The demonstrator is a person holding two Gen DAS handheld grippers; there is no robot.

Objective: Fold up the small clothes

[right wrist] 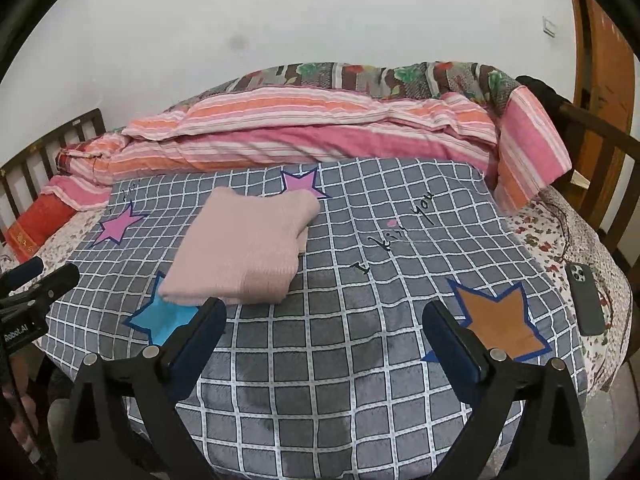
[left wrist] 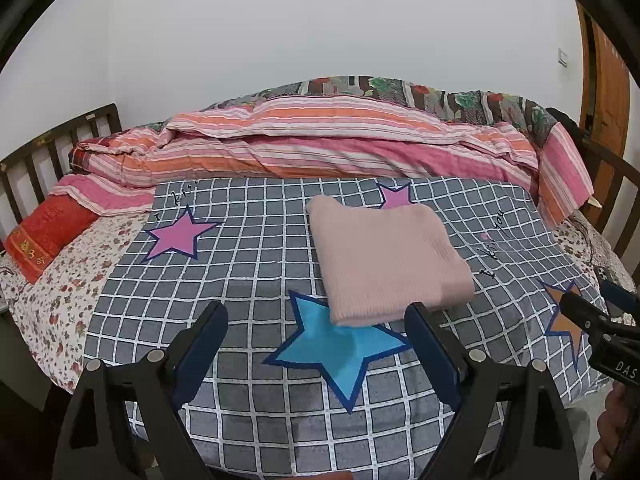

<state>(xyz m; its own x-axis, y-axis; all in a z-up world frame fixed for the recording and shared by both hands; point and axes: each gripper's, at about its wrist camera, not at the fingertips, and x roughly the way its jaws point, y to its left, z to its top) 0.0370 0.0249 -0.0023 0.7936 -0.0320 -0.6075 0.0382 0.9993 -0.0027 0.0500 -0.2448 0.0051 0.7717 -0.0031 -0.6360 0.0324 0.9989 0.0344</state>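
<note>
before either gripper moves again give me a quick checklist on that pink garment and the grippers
1. pink garment folded into a compact rectangle: ok
2. Garment lies on the checked blanket, away from its edges: ok
3. left gripper open, holding nothing: ok
4. right gripper open, holding nothing: ok
5. Both grippers clear of the garment: ok
6. More clothes waiting to be folded: cannot tell

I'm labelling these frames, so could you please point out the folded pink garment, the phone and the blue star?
folded pink garment (left wrist: pixel 386 258): left wrist view, middle of its top face.
phone (right wrist: pixel 586 300): right wrist view, centre of its back.
blue star (left wrist: pixel 340 354): left wrist view, its centre.
</note>
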